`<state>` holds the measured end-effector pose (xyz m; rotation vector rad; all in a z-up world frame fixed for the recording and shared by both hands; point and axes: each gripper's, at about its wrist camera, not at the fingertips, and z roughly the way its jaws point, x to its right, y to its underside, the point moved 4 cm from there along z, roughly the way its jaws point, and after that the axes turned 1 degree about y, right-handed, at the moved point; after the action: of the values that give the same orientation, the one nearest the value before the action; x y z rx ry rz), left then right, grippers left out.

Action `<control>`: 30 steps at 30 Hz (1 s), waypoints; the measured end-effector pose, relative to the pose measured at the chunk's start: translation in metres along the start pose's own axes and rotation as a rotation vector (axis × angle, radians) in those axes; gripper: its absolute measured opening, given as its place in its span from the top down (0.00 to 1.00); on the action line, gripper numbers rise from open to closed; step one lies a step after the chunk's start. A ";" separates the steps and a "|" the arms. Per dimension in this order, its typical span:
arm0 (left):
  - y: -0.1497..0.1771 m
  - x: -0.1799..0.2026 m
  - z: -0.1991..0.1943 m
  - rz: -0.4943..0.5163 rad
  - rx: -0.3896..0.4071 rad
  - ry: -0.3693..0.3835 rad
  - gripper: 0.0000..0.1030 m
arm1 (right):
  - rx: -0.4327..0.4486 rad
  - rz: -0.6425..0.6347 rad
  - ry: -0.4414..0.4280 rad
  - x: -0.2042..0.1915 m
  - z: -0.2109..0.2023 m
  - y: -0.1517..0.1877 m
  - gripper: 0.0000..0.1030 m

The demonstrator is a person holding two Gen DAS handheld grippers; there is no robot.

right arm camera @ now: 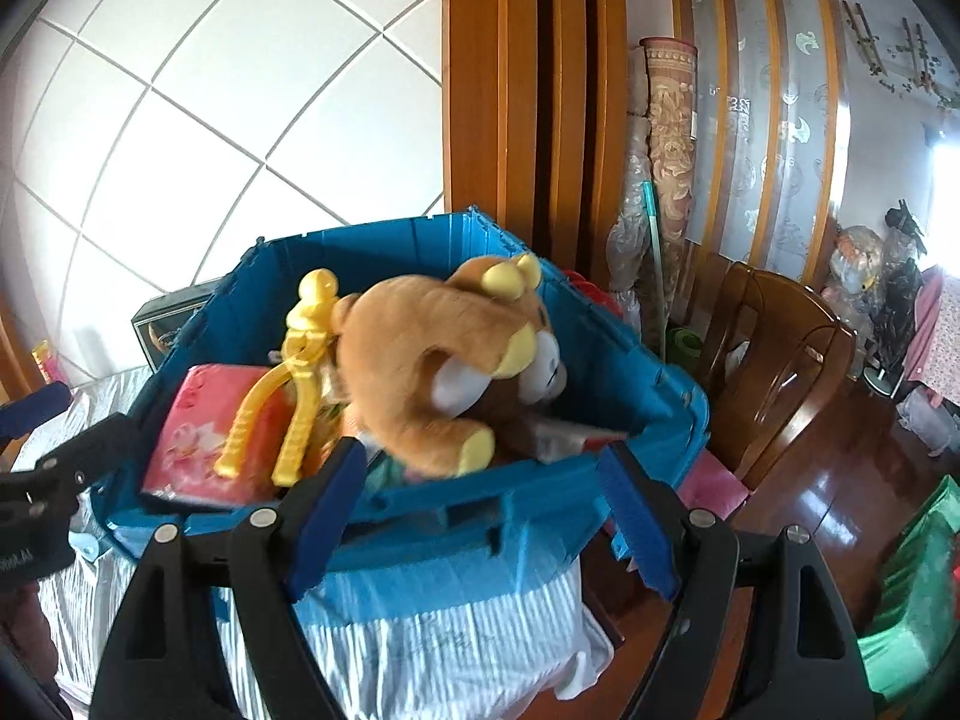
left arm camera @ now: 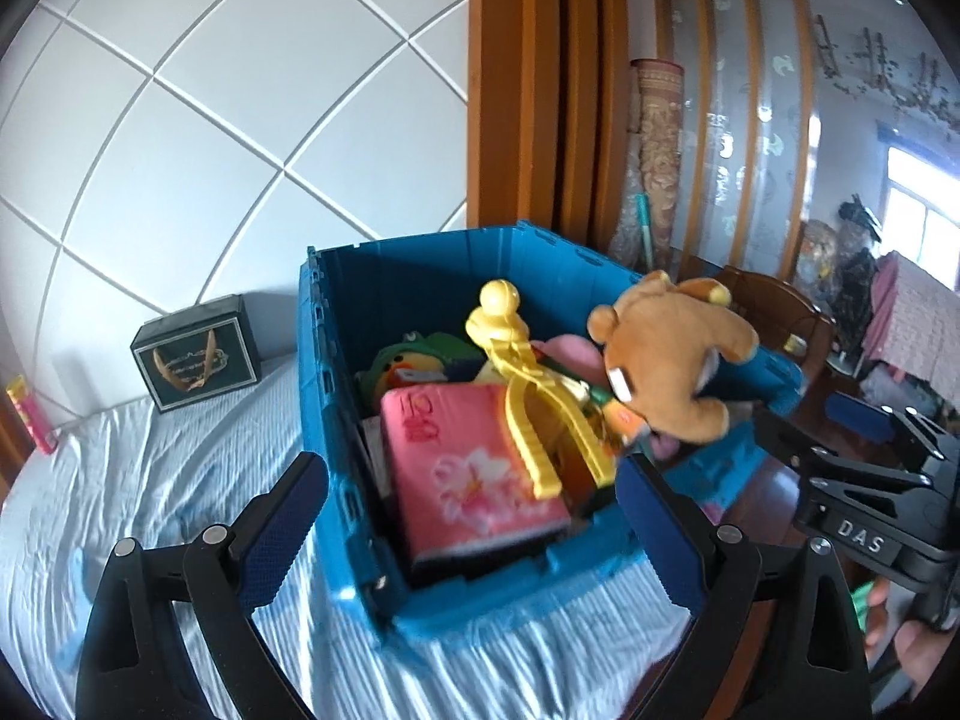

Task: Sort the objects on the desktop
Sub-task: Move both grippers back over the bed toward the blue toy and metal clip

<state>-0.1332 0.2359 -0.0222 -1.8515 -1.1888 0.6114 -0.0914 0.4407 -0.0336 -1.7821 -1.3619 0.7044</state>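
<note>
A blue plastic crate (left arm camera: 336,420) stands on the striped cloth and holds several items. A brown plush bear (left arm camera: 666,360) lies on the pile at the crate's right side; it also shows in the right wrist view (right arm camera: 420,360). A pink tissue pack (left arm camera: 468,462) and a yellow plastic clamp toy (left arm camera: 528,396) lie inside. My left gripper (left arm camera: 474,534) is open and empty before the crate's near corner. My right gripper (right arm camera: 480,510) is open and empty, just in front of the crate's rim (right arm camera: 456,516) below the bear.
A dark box (left arm camera: 195,360) stands at the back left by the tiled wall. A pink and yellow tube (left arm camera: 30,420) lies at the far left. A wooden chair (right arm camera: 774,372) and wooden floor are to the right. A green bag (right arm camera: 912,600) sits at the lower right.
</note>
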 end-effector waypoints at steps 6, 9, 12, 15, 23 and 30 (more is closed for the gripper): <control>0.019 -0.006 -0.025 0.016 0.004 0.041 0.04 | -0.008 0.014 0.030 -0.015 -0.027 0.019 0.12; 0.026 -0.012 -0.037 0.012 0.009 0.052 0.03 | -0.011 0.020 0.046 -0.021 -0.043 0.027 0.11; 0.033 -0.021 -0.049 -0.002 0.021 0.056 0.03 | 0.002 0.022 0.049 -0.027 -0.057 0.031 0.00; 0.040 -0.030 -0.060 -0.011 0.024 0.054 0.03 | 0.015 0.014 0.042 -0.038 -0.071 0.036 0.00; 0.063 -0.069 -0.091 -0.042 0.040 0.006 0.03 | 0.017 0.019 0.000 -0.071 -0.093 0.056 0.00; 0.087 -0.107 -0.111 -0.061 0.041 -0.053 0.03 | 0.004 0.009 -0.042 -0.107 -0.104 0.075 0.00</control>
<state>-0.0532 0.0795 -0.0400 -1.7681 -1.2536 0.6500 0.0025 0.3027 -0.0418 -1.7804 -1.3803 0.7519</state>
